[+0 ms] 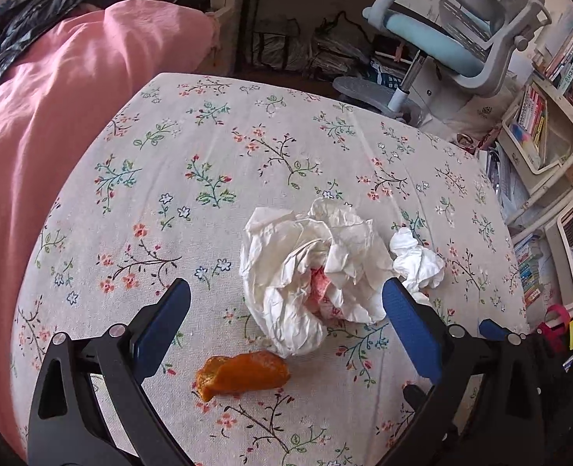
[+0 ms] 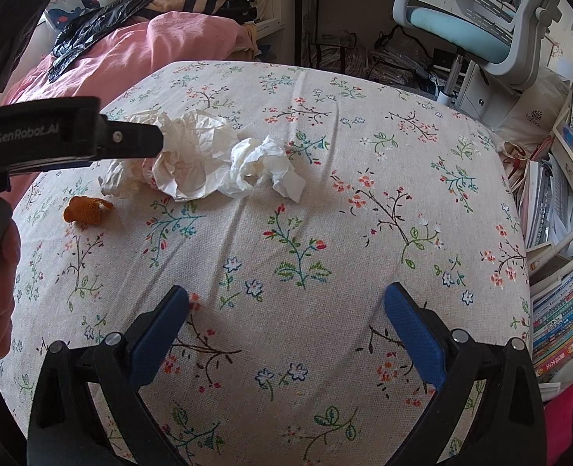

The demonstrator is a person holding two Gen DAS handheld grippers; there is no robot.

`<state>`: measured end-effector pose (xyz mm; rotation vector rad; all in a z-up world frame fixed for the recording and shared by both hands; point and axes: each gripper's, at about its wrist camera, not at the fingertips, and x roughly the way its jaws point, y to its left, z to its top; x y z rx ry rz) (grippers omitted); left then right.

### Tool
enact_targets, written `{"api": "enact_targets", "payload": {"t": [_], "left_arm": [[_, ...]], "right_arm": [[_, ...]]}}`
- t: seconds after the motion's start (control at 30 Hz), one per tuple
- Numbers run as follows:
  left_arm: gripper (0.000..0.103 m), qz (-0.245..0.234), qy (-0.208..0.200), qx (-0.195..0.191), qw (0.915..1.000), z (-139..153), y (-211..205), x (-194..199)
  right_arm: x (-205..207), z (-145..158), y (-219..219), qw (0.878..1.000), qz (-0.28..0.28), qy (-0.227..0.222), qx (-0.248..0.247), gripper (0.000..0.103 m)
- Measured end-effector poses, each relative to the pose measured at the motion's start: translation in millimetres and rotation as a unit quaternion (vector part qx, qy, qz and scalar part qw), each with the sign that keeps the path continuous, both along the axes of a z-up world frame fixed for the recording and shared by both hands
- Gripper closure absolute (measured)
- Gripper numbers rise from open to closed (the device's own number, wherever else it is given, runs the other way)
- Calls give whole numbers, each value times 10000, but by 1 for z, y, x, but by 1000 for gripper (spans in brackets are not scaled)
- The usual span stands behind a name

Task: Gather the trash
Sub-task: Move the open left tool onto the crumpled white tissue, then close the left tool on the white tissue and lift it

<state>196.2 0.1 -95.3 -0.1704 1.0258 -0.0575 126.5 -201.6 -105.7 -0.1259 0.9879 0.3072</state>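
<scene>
A large crumpled white paper wad (image 1: 309, 268) with a pink patch inside lies on the floral tablecloth (image 1: 209, 147). A smaller crumpled tissue (image 1: 418, 260) lies just right of it. An orange peel piece (image 1: 243, 374) lies in front. My left gripper (image 1: 286, 303) is open, its jaws spread on either side of the large wad. In the right wrist view the left gripper's black arm (image 2: 73, 132) reaches the large wad (image 2: 193, 159); the tissue (image 2: 267, 167) and peel (image 2: 86, 209) show too. My right gripper (image 2: 286, 306) is open and empty over bare cloth.
A pink duvet (image 1: 53, 124) with a black plastic bag (image 1: 34, 19) on it lies left of the table. A blue-grey desk chair (image 1: 453, 39) stands behind. Shelves full of books (image 1: 550, 124) line the right side.
</scene>
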Motion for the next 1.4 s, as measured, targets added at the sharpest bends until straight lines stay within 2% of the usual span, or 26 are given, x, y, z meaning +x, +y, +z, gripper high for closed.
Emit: {"api": "enact_targets", "payload": {"t": [0.27,0.5,0.83,1.07,1.17,1.2,1.27,1.33,1.4], "left_arm": [[8,-243,-69,382,9990,-4,-15,-7],[8,-240,-130,502,9984,-4,-13,-10],[8,-91,58,280,9996,-13,-13,0],[8,-189,52,193,9996,-14,-22,2],[8,-181,-78,274,9994,-11,-25,1],[10,-188,-120,297,9993,-10,-26,1],[20,-202,-180,307,9992,-8,-26,0],[37,-235,-182,254,9992,-8,-24,0],[66,-290,-140,92,9994,-10,-20,0]], "right_arm": [[-2,1,1,10000,-88,5,-7,7],[-2,1,1,9999,-117,5,-7,7],[-1,1,3,9998,-184,6,-5,7],[-1,1,2,9998,-185,7,-5,7],[-1,1,3,9998,-185,8,-5,7],[-1,1,2,9998,-185,7,-5,7],[-1,1,2,9998,-187,7,-4,7],[-1,1,2,9998,-185,8,-5,7],[-1,1,2,9998,-186,8,-4,7]]}}
